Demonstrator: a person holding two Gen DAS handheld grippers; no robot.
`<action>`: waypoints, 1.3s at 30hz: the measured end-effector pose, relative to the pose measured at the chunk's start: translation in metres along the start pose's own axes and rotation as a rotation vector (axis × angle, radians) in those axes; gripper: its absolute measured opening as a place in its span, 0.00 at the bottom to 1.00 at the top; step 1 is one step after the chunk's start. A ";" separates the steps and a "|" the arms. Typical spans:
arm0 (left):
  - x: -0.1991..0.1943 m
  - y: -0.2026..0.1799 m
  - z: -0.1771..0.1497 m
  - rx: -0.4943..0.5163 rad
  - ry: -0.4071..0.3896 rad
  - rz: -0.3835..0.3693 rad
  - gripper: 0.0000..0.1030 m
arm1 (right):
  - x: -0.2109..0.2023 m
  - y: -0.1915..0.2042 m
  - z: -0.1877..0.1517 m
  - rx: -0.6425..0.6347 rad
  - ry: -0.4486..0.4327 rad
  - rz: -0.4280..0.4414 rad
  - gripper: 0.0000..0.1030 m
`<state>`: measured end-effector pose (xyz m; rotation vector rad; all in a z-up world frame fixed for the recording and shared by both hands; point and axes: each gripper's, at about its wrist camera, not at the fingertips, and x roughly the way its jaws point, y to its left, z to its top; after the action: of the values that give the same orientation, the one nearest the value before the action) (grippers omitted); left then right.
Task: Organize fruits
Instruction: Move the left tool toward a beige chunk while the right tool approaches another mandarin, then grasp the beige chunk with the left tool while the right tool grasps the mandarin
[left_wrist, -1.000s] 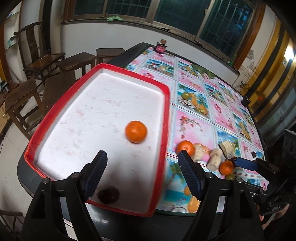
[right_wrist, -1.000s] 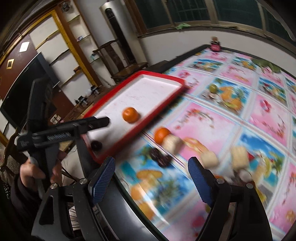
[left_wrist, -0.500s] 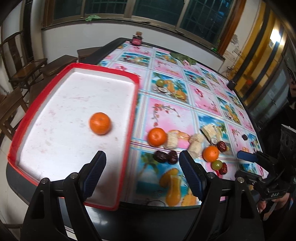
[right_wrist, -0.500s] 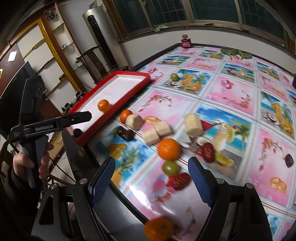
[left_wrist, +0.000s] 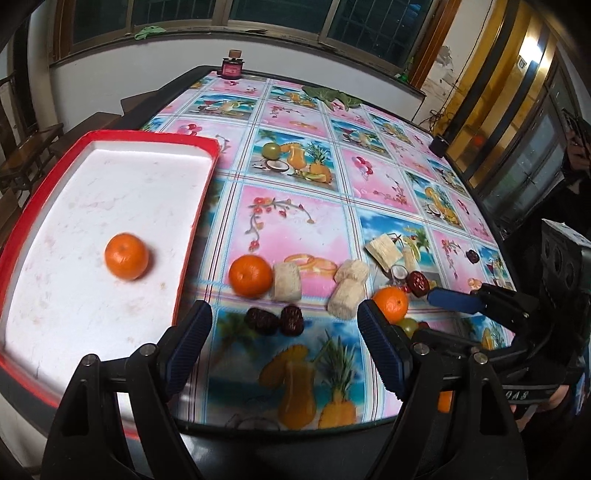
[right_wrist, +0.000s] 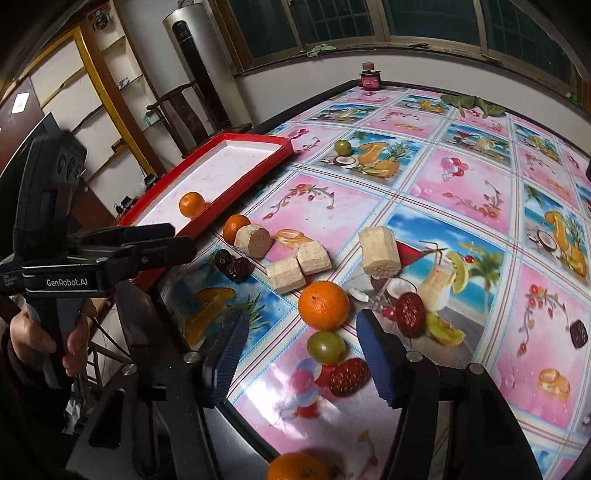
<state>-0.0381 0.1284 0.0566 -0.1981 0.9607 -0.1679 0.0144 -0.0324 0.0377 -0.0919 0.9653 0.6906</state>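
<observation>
1. One orange (left_wrist: 126, 256) lies inside your red tray (left_wrist: 199, 201), which sits at the table's (left_wrist: 295, 206) left near corner; a second orange (left_wrist: 250, 276) rests just outside the tray's right rim, touching a pale cut chunk (left_wrist: 286, 281).
2. Your left gripper (left_wrist: 284, 349) is spread wide and holds nothing; two dark dates (left_wrist: 275, 320) lie beyond its tips.
3. Your right gripper (right_wrist: 299, 356) hangs unclenched near the front edge; a green fruit (right_wrist: 325, 347) sits between its fingers, a third orange (right_wrist: 323, 305) just beyond.

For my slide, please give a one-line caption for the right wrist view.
Open right gripper hovers over a green fruit and an orange, red tray beyond.
</observation>
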 end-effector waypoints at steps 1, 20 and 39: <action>0.002 0.001 0.002 -0.006 0.000 0.000 0.79 | 0.002 0.000 0.001 -0.003 0.001 -0.001 0.56; 0.042 -0.018 0.012 0.029 0.066 -0.007 0.48 | 0.028 -0.011 0.002 0.007 0.039 -0.024 0.46; 0.055 -0.022 0.015 0.018 0.087 -0.029 0.47 | 0.042 -0.016 0.000 0.023 0.060 -0.018 0.39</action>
<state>0.0038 0.0956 0.0264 -0.1899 1.0427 -0.2134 0.0397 -0.0240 0.0016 -0.1011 1.0283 0.6633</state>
